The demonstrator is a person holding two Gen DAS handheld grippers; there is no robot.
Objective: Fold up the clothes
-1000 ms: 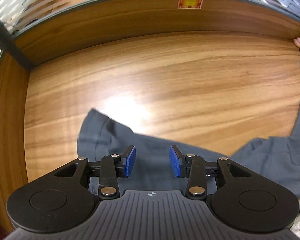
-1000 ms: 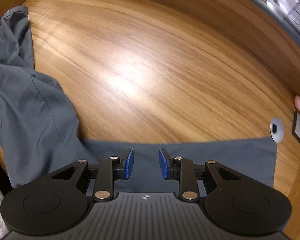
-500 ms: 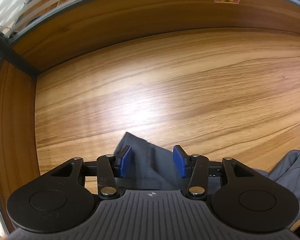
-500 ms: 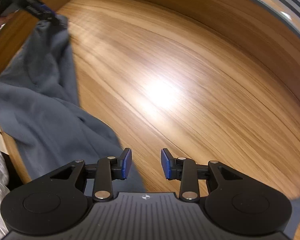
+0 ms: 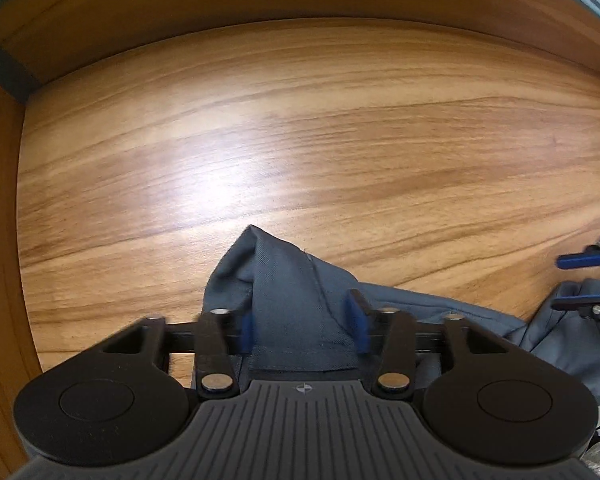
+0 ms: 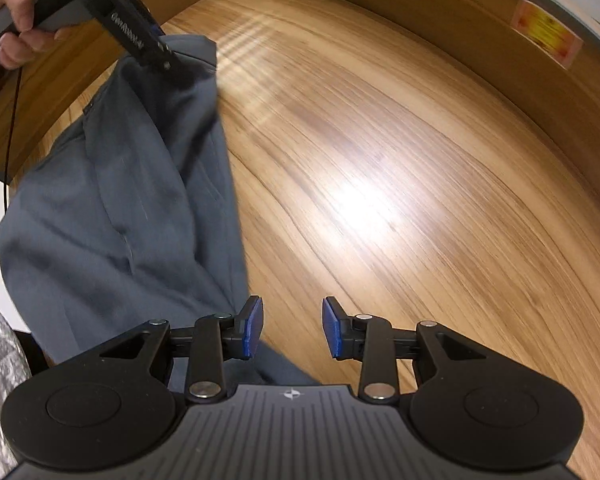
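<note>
The wooden table point(image 5: 340, 128) fills both views, with a raised wooden edge along its far side. Across its near left part lies the grey garment point(image 6: 112, 216), rumpled and partly lifted: one end hangs up to the left gripper point(image 5: 302, 326), the rest sags over the near edge of the table toward the person.

In the left wrist view a bunched corner of that garment, hem showing, stands between the blue pads point(image 5: 358, 320), and the jaws are closing on it; the pads look blurred and whether they already press the cloth cannot be told. In the right wrist view a hand point(image 6: 14, 20) holds this tool at the cloth's upper end.

The right gripper point(image 6: 292, 330) has its jaws spread apart with nothing between them; bare table shows through the gap and the garment's edge passes just beside its left pad.

Likely risks, by judgement:
- The left jaws may catch only a thin fold, so the corner slips out once pulled.
- The unsupported bulk hanging over the near edge could drag the whole piece off the table.
- The right jaws could close on bare wood beside the edge, or on several layers, giving a crooked fold.
</note>
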